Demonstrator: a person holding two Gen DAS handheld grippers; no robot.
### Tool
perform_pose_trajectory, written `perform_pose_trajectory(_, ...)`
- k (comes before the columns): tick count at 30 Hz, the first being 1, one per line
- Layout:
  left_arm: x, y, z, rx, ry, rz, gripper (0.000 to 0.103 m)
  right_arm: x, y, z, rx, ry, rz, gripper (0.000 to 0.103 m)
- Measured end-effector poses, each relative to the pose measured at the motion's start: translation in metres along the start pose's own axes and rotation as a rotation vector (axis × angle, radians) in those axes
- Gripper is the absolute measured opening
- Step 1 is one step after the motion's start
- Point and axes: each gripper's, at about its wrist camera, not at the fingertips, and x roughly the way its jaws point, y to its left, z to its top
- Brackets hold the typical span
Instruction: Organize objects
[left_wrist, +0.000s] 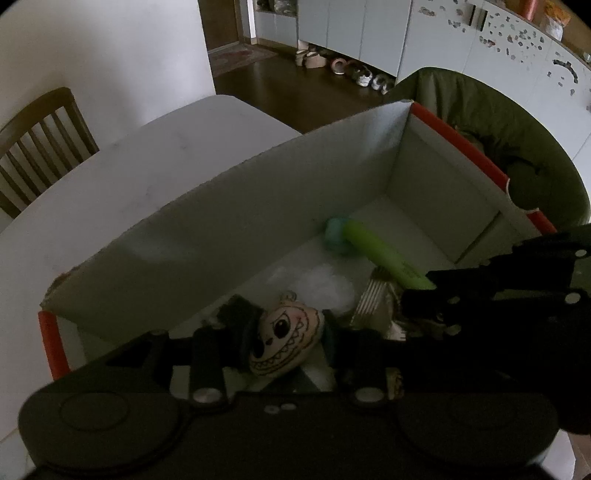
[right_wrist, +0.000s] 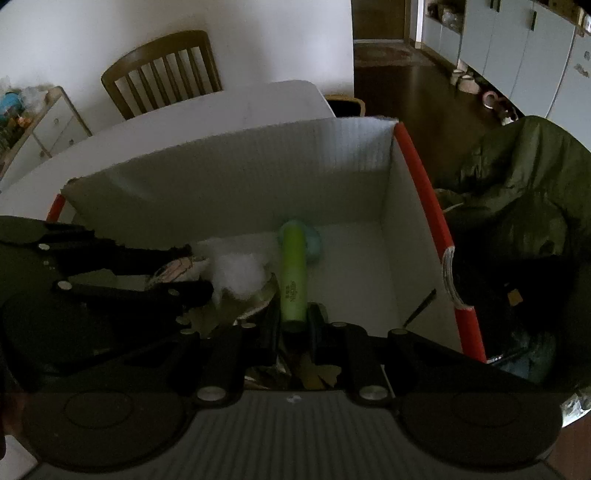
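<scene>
A white cardboard box with orange-red edges stands on the table. My left gripper is shut on a small cream plush toy with a grinning face, held low inside the box. The right wrist view shows that gripper and the plush toy at the left. My right gripper is shut on the near end of a lime-green tube, whose far end reaches the box floor. In the left wrist view the right gripper enters from the right with the tube.
Inside the box lie a teal round object, white fluffy material and a silvery ribbed item. The white table has a wooden chair behind it. A dark green jacket lies right of the box.
</scene>
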Motion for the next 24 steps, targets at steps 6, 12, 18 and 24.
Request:
perform_pose_trajectory(6, 0.000, 0.000, -0.001, -0.012, 0.005, 0.007, 0.044, -0.006, 0.000, -0.001, -0.017, 0.002, 0.001, 0.015)
perform_pose_trajectory(12, -0.010, 0.002, -0.007, -0.022, -0.021, -0.001, 0.060, -0.017, -0.005, -0.002, -0.020, 0.001, 0.029, 0.015)
perform_pose_trajectory(18, -0.022, 0.004, -0.013, -0.030, -0.049, -0.007, 0.065, -0.032, -0.004, -0.006, -0.032, -0.020, 0.048, 0.020)
perform_pose_trajectory(24, -0.046, 0.005, -0.021, -0.029, -0.091, -0.002, 0.070, -0.052, -0.001, -0.013, -0.044, -0.053, 0.068, 0.021)
